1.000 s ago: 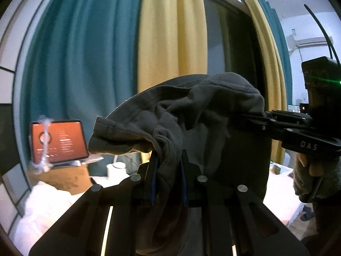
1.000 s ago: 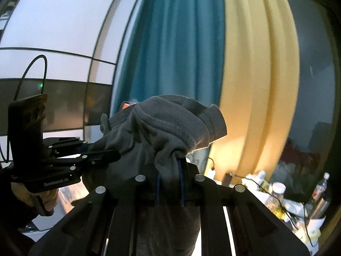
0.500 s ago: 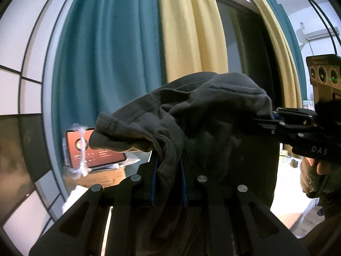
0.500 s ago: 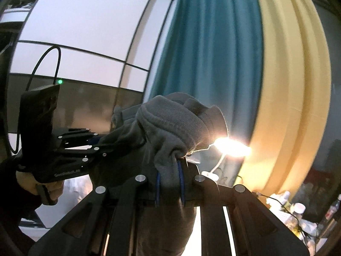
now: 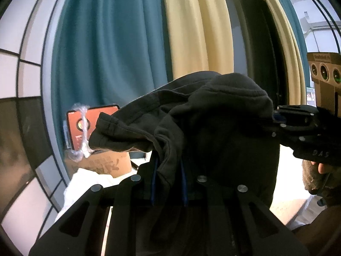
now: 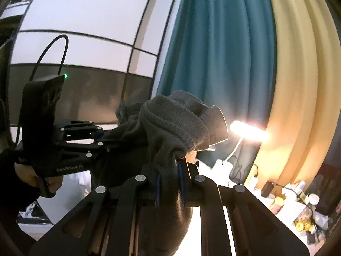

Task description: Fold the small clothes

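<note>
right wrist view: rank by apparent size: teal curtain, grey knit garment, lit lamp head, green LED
1. Teal pleated curtain: largest.
2. Grey knit garment: next, though its nearness to the camera inflates it, so true size is unsure.
3. Glowing oblong lamp head.
4. Small green LED on the other claw's black camera block: smallest.

I have both arms raised, each pointing slightly downward. My left hand-held gripper (image 5: pixel 168 179) is clamped nearly closed on dark fabric; my right hand-held gripper (image 6: pixel 169 183) likewise, fingers nearly together.
</note>
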### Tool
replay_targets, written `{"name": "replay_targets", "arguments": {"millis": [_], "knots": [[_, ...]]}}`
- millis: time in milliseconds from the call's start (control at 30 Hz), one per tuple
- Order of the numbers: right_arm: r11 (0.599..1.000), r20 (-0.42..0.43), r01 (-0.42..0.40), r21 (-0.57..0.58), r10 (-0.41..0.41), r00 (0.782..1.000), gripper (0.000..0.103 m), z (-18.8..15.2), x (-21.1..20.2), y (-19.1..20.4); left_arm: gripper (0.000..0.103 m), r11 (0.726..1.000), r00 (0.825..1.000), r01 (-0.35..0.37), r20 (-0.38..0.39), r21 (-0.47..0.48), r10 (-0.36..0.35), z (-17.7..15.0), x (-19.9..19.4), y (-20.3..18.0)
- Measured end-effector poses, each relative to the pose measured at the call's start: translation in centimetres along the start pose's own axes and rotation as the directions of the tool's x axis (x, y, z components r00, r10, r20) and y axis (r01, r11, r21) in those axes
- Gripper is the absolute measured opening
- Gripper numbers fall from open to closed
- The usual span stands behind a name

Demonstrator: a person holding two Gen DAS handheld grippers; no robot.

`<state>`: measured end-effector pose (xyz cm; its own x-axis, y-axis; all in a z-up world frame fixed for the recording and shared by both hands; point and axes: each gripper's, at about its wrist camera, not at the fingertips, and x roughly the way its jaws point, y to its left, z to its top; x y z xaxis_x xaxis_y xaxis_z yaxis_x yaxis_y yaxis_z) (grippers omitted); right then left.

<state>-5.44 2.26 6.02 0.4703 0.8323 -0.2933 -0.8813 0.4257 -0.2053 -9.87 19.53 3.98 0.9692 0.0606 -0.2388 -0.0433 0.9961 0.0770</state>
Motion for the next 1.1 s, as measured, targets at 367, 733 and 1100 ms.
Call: {"name": "replay_targets", "arguments": {"millis": [367, 733, 1100], "knots": [[0.994, -0.073, 0.057, 0.098, -0.05, 0.996, 0.015, -3.1, 2.6, -3.6, 0.016, 0.998, 0.997, 0.06, -0.056, 0.002, -0.06, -1.0, 3.9, -0.7], [0.986, -0.16, 0.059, 0.154, -0.035, 0.987, 0.015, -5.6, 7.1, -6.4, 0.016, 0.996, 0.986, 0.078, -0.142, -0.046, -0.083, -2.6, 8.6, 0.2], [0.978, -0.218, 0.044, 0.204, 0.001, 0.976, 0.015, -7.6, 11.7, -9.0, 0.016, 0.994, 0.97, 0.065, -0.227, -0.09, -0.084, -3.9, 12.6, 1.5]]}}
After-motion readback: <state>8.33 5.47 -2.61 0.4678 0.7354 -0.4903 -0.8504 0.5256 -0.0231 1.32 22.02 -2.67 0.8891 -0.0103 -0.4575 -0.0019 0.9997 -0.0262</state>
